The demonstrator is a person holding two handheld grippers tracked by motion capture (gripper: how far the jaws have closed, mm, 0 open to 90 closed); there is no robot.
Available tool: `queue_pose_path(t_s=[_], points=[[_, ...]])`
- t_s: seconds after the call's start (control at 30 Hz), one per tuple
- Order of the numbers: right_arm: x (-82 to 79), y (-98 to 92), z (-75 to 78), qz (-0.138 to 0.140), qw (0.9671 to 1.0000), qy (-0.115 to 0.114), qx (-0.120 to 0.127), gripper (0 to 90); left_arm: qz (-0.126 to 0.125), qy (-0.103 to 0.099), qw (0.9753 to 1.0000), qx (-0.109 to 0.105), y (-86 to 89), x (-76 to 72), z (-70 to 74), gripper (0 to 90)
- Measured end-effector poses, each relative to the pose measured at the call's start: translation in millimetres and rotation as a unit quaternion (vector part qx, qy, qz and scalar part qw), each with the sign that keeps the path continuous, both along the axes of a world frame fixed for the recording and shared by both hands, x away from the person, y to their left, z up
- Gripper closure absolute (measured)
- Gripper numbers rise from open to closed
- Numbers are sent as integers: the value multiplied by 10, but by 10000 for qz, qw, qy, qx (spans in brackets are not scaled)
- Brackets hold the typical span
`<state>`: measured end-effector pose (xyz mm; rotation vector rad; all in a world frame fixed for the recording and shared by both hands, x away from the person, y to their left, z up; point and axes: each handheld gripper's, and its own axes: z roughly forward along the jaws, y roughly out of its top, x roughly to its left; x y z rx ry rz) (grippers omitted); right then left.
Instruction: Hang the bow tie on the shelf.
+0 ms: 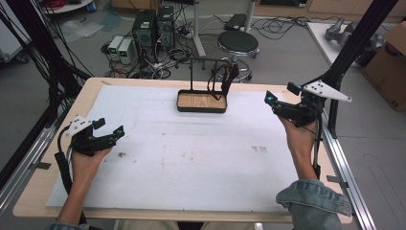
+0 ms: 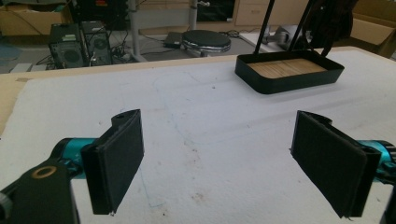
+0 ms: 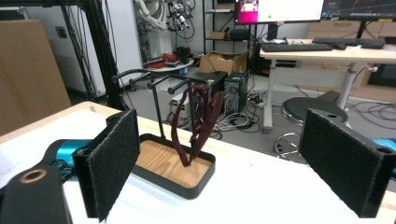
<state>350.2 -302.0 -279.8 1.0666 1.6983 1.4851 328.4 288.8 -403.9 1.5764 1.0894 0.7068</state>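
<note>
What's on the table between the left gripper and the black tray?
Nothing: only bare white sheet lies between the left gripper and the black tray, in the left gripper view.

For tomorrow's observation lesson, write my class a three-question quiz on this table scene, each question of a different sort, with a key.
1. True or false: the dark red strap lies flat on the white mat.
2. What lines the floor of the black tray? A) wood B) foam C) glass
3. Fill in: the left gripper and right gripper both hold ______.

Key: 1. False, it hangs from the stand's rail. 2. A. 3. Nothing; both are open.
</note>
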Motion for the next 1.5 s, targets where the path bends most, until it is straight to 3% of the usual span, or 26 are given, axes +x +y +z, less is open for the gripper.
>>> queue_pose_path(t_s=[0.43,0.73,1.07,1.5], points=[[-353,-156,-373,-64,9996,-261,82,110,-15,2,10000,10,-14,-1,2,174],[-543,-190,-683,-164,9996,-231,98,110,10,-2,10000,88,-20,-14,6,174],[-671,-133,-1010,-149,9999,-39,59,110,2,-13,10000,68,-28,-20,5,174],[-720,-74,-1208,-122,9997,189,-39,110,-3,-9,10000,57,-29,-19,4,174]])
